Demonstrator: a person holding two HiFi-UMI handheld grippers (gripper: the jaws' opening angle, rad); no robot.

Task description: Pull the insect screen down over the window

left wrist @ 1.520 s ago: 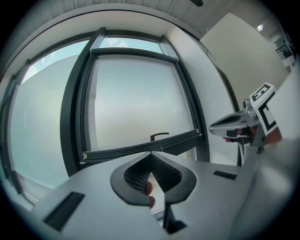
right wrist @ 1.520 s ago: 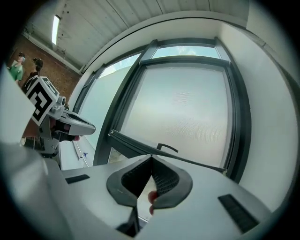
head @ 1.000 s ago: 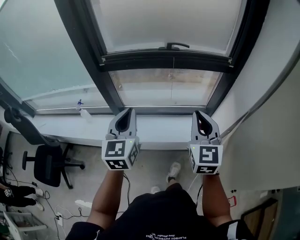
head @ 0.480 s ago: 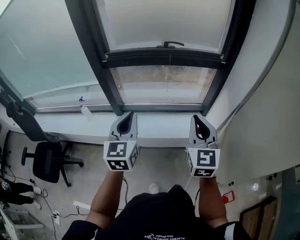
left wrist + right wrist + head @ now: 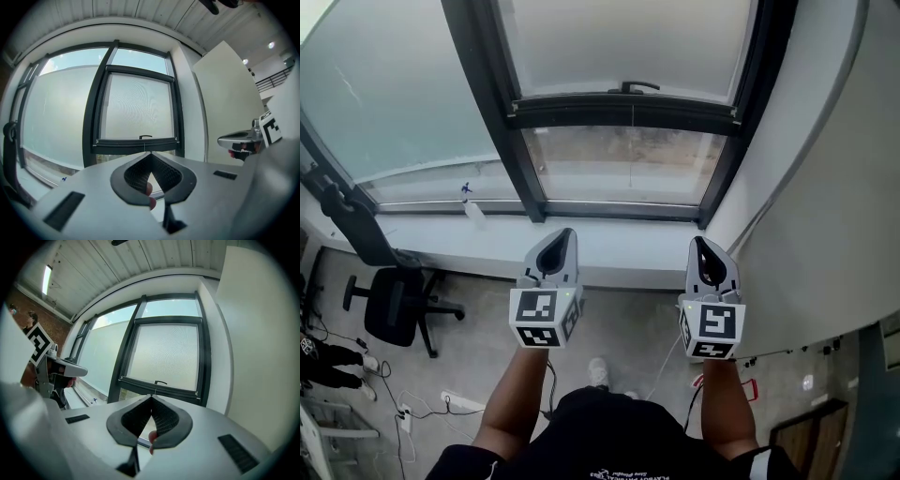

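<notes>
Left tongs (image 5: 562,234) and right tongs (image 5: 702,244) both pinched shut on nothing, level, well short of the window (image 5: 490,98) — we judge the insect screen (image 5: 628,42) mostly down, its handle bar (image 5: 623,111) above the sill (image 5: 619,249), a bare glass strip (image 5: 623,155) left to cover.

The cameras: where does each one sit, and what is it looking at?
Head view: on the person's head, looking down at the windowsill, both forearms, left gripper, right gripper.
Left gripper view: on that gripper, facing the window past its shut jaws.
Right gripper view: likewise.
Shared: both gripper views show the screen's handle.
</notes>
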